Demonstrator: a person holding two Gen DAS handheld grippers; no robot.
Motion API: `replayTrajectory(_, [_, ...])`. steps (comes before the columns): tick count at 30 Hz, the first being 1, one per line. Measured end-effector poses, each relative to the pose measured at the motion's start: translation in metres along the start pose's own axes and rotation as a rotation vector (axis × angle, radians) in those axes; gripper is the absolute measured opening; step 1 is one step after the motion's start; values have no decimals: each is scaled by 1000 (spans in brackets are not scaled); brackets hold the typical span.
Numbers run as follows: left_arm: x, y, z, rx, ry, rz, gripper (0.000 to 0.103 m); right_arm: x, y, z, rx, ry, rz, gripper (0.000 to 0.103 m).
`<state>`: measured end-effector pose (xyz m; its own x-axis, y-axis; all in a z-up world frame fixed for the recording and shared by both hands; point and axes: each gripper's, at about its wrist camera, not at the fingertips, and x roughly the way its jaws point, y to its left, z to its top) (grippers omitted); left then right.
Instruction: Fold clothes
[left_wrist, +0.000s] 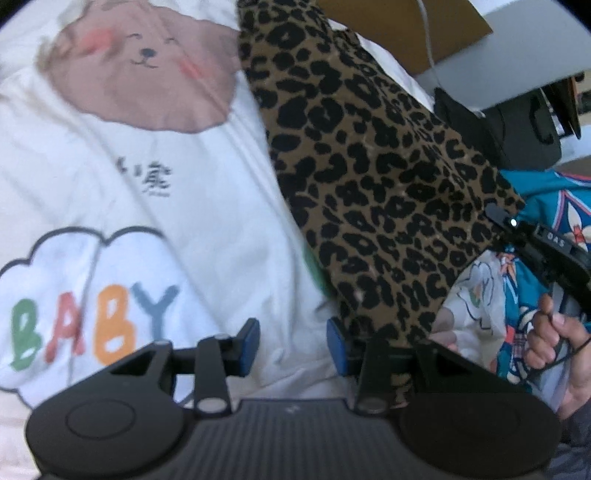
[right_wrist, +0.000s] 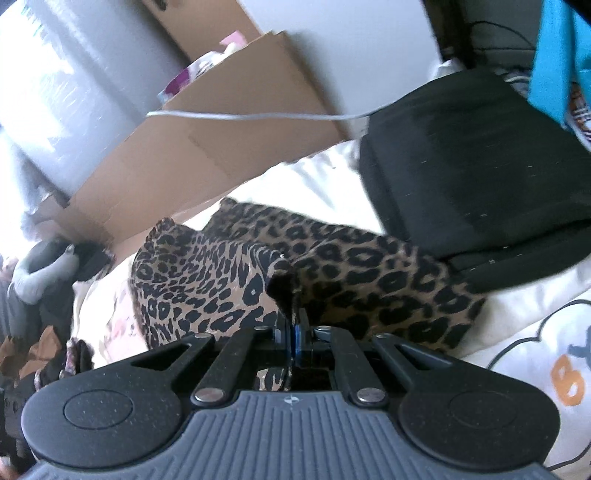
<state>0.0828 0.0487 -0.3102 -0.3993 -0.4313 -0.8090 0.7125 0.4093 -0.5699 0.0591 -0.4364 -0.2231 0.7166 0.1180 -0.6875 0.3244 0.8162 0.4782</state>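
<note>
Cardboard box (right_wrist: 207, 147) and black cushion (right_wrist: 480, 177) flank leopard-print garment (right_wrist: 369, 280) — right tool (right_wrist: 295, 325) pinches it, left tool (left_wrist: 291, 343) gapes.

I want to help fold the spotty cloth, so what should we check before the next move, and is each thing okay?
1. Right tongs shut on the leopard-print brown and black cloth: ok.
2. Left tongs gripping the cloth: not ok, blue pads apart, cloth only draped over one side.
3. Cloth lying flat: not ok, it is bunched and lifted.
4. White bedsheet with bear and BABY print underneath: ok, bare beside the cloth.
5. Black cushion close behind the cloth: cannot tell if touching.
</note>
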Motion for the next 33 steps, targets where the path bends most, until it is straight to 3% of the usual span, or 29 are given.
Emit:
replayTrajectory(2, [3,5,1,18,3,-7,42,0,-8,2,7,-4,-12,0])
replayTrajectory(3, [1,7,1,83,62,-23,42,1,-11,2,9,-2,-13,0])
replayTrajectory(4, [0,9,1,88,67,-19,42,2,-15,2,15,-1,-12,0])
replayTrajectory(16, [-32,17,25,157,56,63,42,6,-63,1,134,-30,-23,0])
replayTrajectory(18, [-35,11,32,270,104,102,41,8,-76,-2,183,-32,-21,0])
replayTrajectory(22, [-37,-13,45,319,103,121,41,15,-99,-10,294,-36,0,0])
replayTrajectory(27, [-42,-42,63,404,126,151,41,19,-109,-20,341,-49,5,0])
replayTrajectory(33, [-58,-75,91,439,85,176,41,19,-112,-25,384,-77,20,0])
